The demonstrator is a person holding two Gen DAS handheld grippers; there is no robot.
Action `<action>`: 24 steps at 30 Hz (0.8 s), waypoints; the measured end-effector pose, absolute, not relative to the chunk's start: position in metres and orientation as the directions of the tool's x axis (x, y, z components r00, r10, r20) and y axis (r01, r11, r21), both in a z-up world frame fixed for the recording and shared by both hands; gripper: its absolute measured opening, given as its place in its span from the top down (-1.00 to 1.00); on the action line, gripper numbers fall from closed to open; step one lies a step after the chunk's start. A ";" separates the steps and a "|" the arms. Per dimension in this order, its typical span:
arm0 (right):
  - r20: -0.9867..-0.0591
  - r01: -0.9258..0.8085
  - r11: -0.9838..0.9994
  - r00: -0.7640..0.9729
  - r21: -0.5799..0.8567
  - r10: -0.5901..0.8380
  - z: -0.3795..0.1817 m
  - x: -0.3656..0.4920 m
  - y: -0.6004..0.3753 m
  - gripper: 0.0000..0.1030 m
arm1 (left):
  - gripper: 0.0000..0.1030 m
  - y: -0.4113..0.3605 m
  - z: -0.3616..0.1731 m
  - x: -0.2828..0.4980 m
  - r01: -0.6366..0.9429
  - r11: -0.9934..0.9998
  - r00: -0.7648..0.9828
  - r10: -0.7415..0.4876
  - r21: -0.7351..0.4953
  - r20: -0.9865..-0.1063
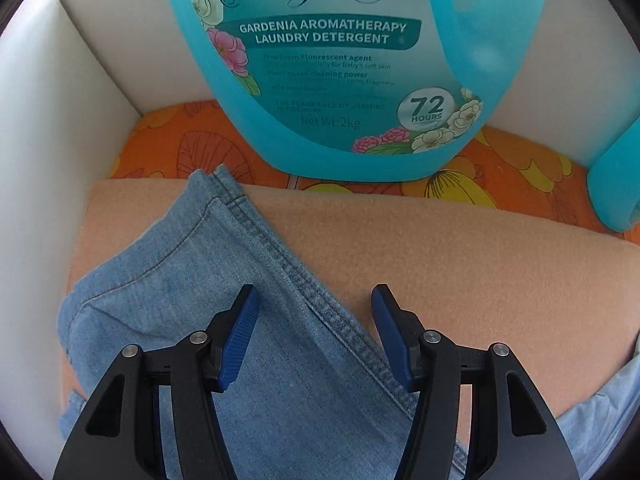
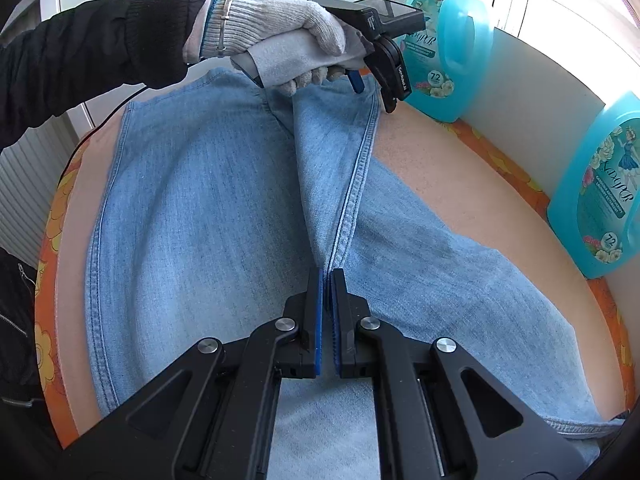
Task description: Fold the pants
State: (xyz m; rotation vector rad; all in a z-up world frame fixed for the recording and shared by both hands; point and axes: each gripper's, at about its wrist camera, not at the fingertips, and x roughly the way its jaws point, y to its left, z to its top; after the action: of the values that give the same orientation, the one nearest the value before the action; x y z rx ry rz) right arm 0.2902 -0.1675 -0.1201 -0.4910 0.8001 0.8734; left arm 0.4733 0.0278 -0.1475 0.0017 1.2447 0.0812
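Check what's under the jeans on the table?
The jeans lie on a peach fleece blanket, which sits on an orange floral cloth that shows at the edges. Whatever is beneath the denim's middle is covered.

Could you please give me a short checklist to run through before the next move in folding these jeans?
1. Right gripper clamped on the jeans' raised seam edge: ok, its fingers are closed on the denim.
2. Left gripper holding fabric: not ok, its jaws stand open above the denim.
3. Seam lies between the left fingers: ok, the stitched edge runs through the gap.
4. Jeans flat on the peach mat: cannot tell; one part is lifted into a ridge.
5. Detergent bottle clear of the left gripper's path: not ok, it stands close ahead.
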 end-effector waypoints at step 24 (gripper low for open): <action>-0.709 -0.728 0.655 0.572 -0.205 0.413 -0.081 0.285 -0.166 0.92 | 0.92 0.130 -0.051 0.370 -0.140 0.957 0.680 -0.093 -0.253 -0.728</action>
State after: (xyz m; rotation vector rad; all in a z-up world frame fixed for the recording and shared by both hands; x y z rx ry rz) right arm 0.2849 -0.1663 -0.0809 -0.5176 0.6722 0.7050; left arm 0.3699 0.1305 -0.0508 -0.3003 0.8265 0.0268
